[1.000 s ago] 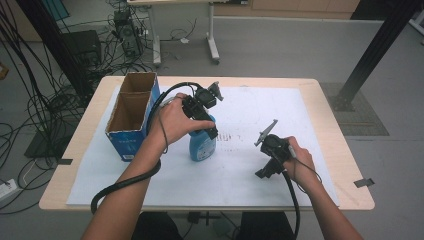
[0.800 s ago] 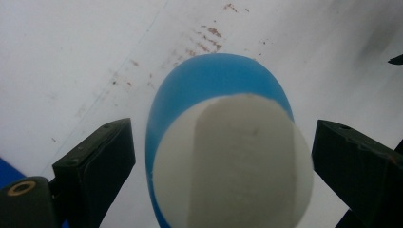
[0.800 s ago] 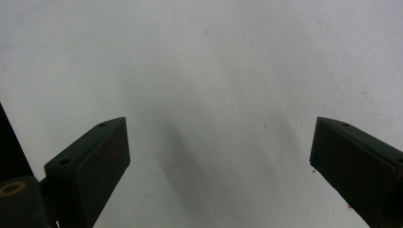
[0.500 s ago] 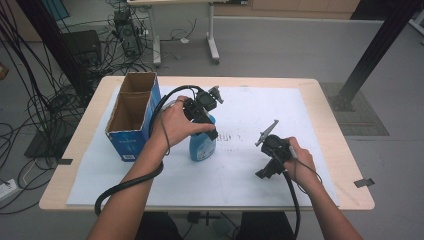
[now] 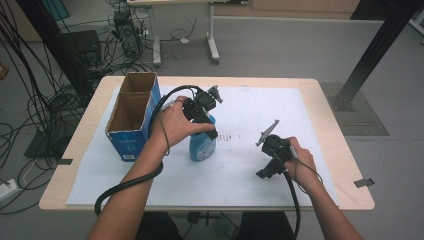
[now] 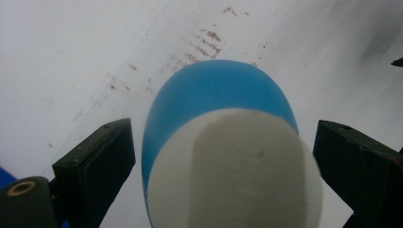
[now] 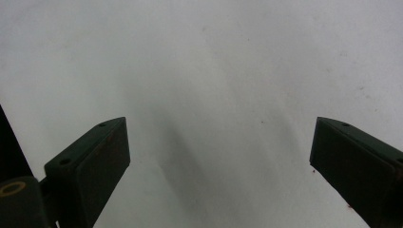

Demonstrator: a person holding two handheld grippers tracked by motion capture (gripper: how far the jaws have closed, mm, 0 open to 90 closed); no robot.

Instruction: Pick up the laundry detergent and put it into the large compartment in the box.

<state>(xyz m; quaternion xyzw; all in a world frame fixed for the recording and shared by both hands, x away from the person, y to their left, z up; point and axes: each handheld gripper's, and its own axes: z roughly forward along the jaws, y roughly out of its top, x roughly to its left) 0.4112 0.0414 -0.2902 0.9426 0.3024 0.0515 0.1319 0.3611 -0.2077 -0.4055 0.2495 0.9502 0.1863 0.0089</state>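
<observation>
A blue bottle with a white cap stands upright on the white sheet, a little left of centre. My left gripper points down over its top. In the left gripper view the white cap and blue body sit between the two jaws of my left gripper, which stand wide on either side, just clear of the bottle. My right gripper is held low over the sheet at the right. Its jaws stand wide apart with nothing between them, and bare white paper lies under my right gripper.
A blue cardboard box with two open-topped compartments stands at the table's left side, close to the bottle. White paper covers most of the wooden table. Cables trail from both grippers toward the near edge.
My left gripper has sunk slightly over the bottle's top. The right gripper and the bottle have stayed where they were.
</observation>
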